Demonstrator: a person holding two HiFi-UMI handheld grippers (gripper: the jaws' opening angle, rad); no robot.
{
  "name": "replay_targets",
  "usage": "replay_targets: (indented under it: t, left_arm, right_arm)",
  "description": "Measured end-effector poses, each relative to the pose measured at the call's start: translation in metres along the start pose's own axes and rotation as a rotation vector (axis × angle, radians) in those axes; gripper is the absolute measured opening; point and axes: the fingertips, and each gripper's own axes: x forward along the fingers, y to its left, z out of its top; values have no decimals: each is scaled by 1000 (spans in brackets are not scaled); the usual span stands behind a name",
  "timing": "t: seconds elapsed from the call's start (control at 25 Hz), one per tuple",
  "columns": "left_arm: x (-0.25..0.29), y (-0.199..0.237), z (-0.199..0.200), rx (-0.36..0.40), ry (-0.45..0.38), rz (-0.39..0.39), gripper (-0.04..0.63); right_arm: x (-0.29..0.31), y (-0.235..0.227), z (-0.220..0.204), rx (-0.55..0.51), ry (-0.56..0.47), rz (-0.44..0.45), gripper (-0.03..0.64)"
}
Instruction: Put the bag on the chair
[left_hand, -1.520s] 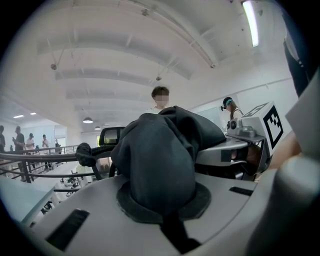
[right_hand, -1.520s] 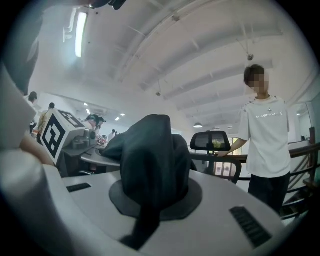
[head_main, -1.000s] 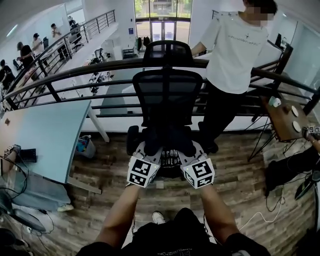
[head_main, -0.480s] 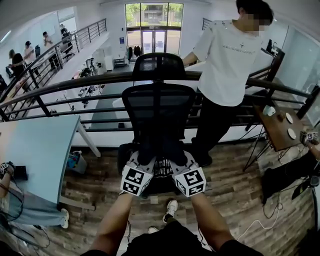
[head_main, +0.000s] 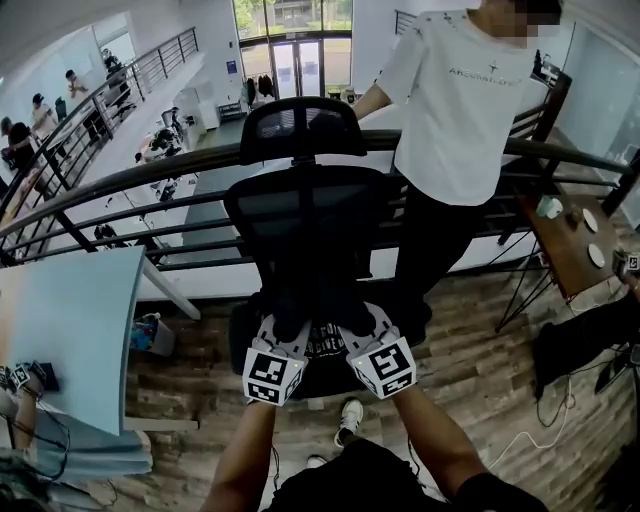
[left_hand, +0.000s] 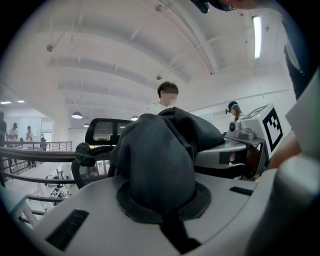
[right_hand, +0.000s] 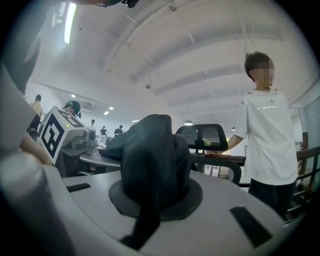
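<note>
A black office chair (head_main: 305, 215) with a mesh back and headrest stands against the railing. A black fabric bag (head_main: 322, 338) hangs over its seat between my two grippers. My left gripper (head_main: 287, 325) is shut on the bag's left side and my right gripper (head_main: 358, 322) is shut on its right side. In the left gripper view the dark bag (left_hand: 155, 160) bunches up out of the shut jaws of the left gripper (left_hand: 162, 202), with the chair's headrest (left_hand: 102, 131) behind. The right gripper view shows the bag (right_hand: 152, 157) in the right gripper (right_hand: 150, 202). The seat is mostly hidden.
A person in a white T-shirt (head_main: 455, 110) stands just right of the chair, leaning on the dark railing (head_main: 120, 180). A pale blue desk (head_main: 70, 330) is at the left, a brown table (head_main: 575, 245) at the right. Cables lie on the wooden floor (head_main: 490, 370).
The chair has come closer and lower in the head view. Both grippers stay shut on the bag above the seat, a little lower in the frame than before.
</note>
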Motion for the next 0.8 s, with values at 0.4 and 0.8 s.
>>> replay_targets:
  t: [0.4,0.8]
  left_arm:
    - [81,32,-20,-46,-9,31,28]
    - [148,58,-56,6,41,22,28]
  right_arm:
    - [49,-62,-29,-7,44,28,32]
    - [97,-109,-78,-7,96,-21,32]
